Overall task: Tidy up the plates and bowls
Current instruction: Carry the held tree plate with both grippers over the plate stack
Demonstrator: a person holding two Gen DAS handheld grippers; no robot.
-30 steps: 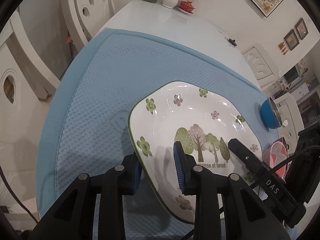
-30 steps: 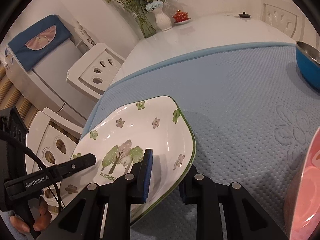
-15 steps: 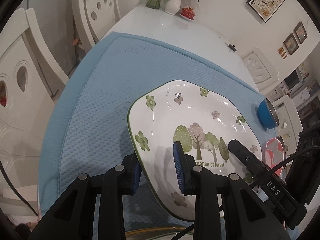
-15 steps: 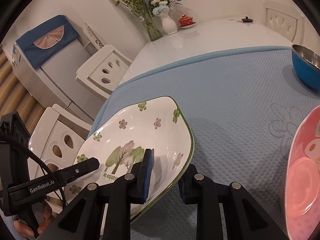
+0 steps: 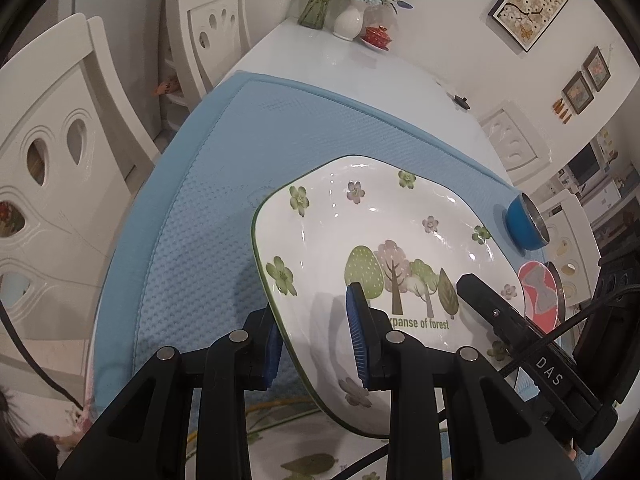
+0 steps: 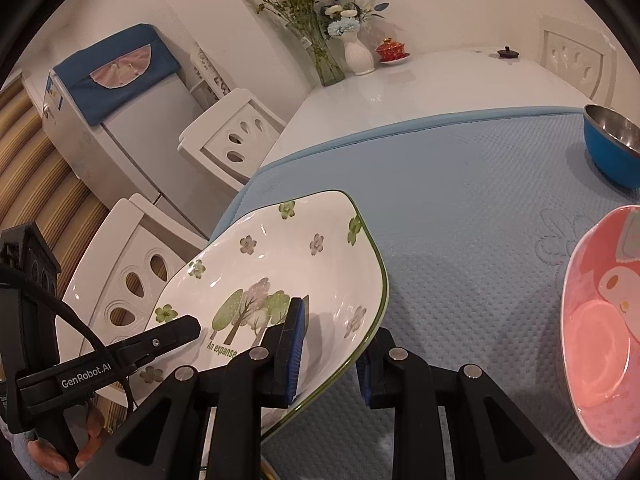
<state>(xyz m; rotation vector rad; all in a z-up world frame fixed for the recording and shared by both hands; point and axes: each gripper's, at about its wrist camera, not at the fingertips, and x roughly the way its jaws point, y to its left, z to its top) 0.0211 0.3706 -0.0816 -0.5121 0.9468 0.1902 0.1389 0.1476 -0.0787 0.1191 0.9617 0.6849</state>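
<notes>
Two grippers: I have both clamped on one plate [image 5: 384, 240], each on an opposite rim.
Left gripper [image 5: 316, 344]: fingers narrow, gripping the plate's near-left rim; one blue pad [image 5: 358, 332] lies on the top face beside the printed trees, the other sits under the rim.
Right gripper [image 6: 330, 348]: fingers narrow, gripping the plate's right rim; one pad [image 6: 294, 348] rests on the top face by the trees, the other is below the green edge.
Plate: white, squarish, green-edged, printed with flowers, trees and the words "expanse of forest". I hold it tilted above the mat [image 6: 460, 200], at the mat's near-left part; whether any edge touches the mat I cannot tell.
Mat: blue, dimpled, spread over the white surface [image 6: 400, 92].
Pink dish [image 6: 600, 320]: right of the plate, apart from it, with a cartoon face inside; seems to stand on the mat, its base not clear to me.
Blue bowl [image 6: 612, 148]: metal-lined, on the mat, beyond the pink dish and well apart from the plate.
Vases [image 6: 332, 52]: a glass one and a white one with flowers, at the surface's far end, far beyond the plate, a red lidded cup [image 6: 390, 50] beside them.
Chairs [image 5: 208, 32]: white, along the surface's edge left of the plate.
Hand [image 6: 48, 452]: partly visible at the left gripper's grip, lower left of the plate in the right view.
</notes>
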